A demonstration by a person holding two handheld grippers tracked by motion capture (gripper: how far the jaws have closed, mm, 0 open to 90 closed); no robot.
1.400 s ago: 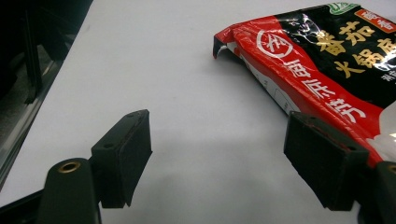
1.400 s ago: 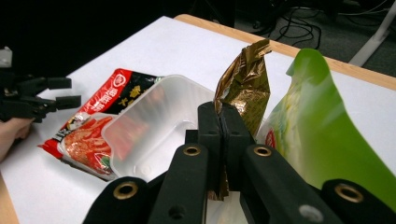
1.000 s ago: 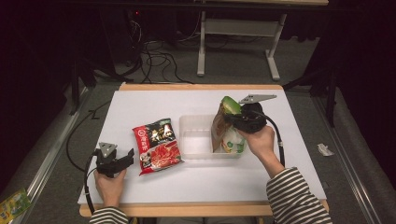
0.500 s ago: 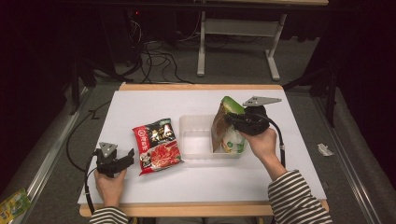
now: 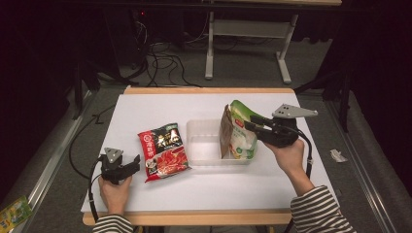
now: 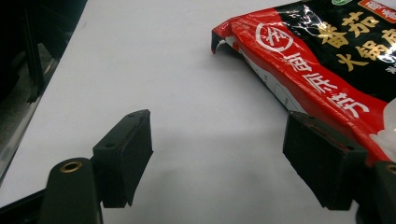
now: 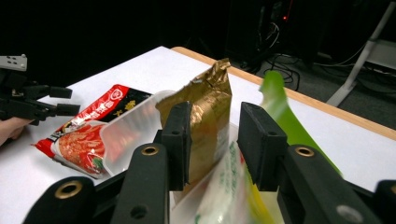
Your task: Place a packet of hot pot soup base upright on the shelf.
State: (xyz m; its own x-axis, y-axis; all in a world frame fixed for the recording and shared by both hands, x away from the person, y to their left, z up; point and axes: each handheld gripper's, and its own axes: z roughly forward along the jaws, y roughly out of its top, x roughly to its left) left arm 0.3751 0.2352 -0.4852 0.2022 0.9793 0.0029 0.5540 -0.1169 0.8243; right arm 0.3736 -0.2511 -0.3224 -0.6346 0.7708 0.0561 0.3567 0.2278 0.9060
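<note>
A clear plastic tray (image 5: pixel 204 141) sits mid-table. At its right end a gold bag (image 5: pixel 225 136) and a green-and-white bag (image 5: pixel 243 138) stand upright. My right gripper (image 5: pixel 249 125) is level at the bags' right side and its jaws have just been opening. In the right gripper view the right gripper (image 7: pixel 212 122) is open; the gold bag (image 7: pixel 208 102) shows behind its left jaw and the blurred green bag (image 7: pixel 280 107) beside its right jaw, neither pad pressing. A red noodle packet (image 5: pixel 164 150) lies flat left of the tray. My left gripper (image 5: pixel 137 162) rests open beside it, nothing between its jaws (image 6: pixel 217 135).
The white table (image 5: pixel 160 107) has a wooden rim at front and back. A metal desk frame (image 5: pixel 243 53) and cables stand on the floor behind. A yellow-green packet (image 5: pixel 14 211) lies on the floor at lower left, a white scrap (image 5: pixel 336 155) at right.
My right gripper has let go of the green-and-white bag and drawn back to the right. The bags stay standing in the tray. The left hand has kept still.
</note>
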